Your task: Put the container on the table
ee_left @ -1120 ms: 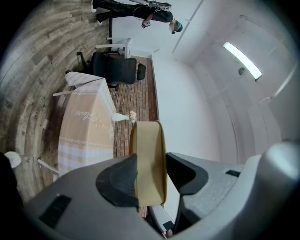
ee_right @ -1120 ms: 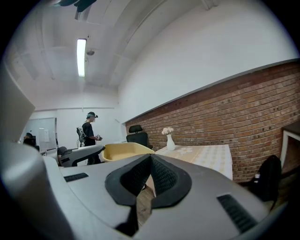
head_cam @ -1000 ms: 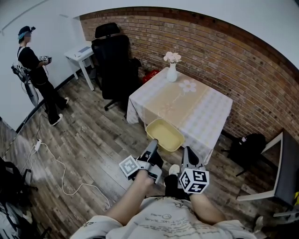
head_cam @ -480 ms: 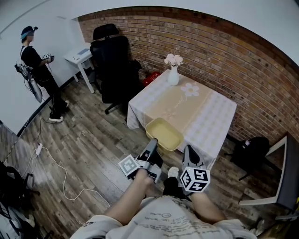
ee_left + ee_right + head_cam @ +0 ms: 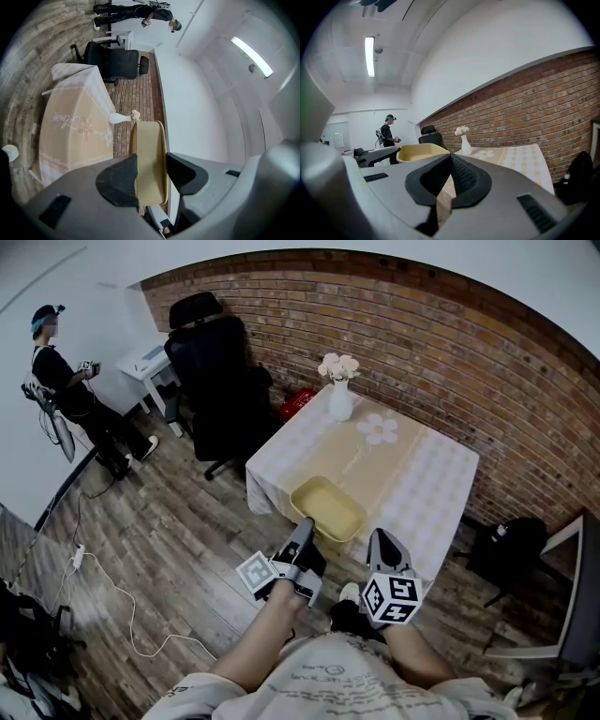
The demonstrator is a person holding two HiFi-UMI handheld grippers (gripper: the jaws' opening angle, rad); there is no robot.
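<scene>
**lurker:** what are your feeds showing right now?

**me:** I've got the shallow yellow plastic container (image 5: 328,509) pinched in the left tool (image 5: 307,524). Its near rim sits between the two jaws and they're clamped tight on it. It's open side up over the near edge of the square cloth-covered desk (image 5: 427,460). Honestly can't tell from my feeds whether the bottom is touching the cloth or not.

**lurker:** and the other side?

**me:** The right tool (image 5: 382,542) is just beside the container's near right corner, jaws pressed together with nothing in them. The white vase of pale flowers (image 5: 339,397) stands at the far side of the desk, well apart from the container. There's a black office chair (image 5: 220,357) off the desk's left corner.
</scene>
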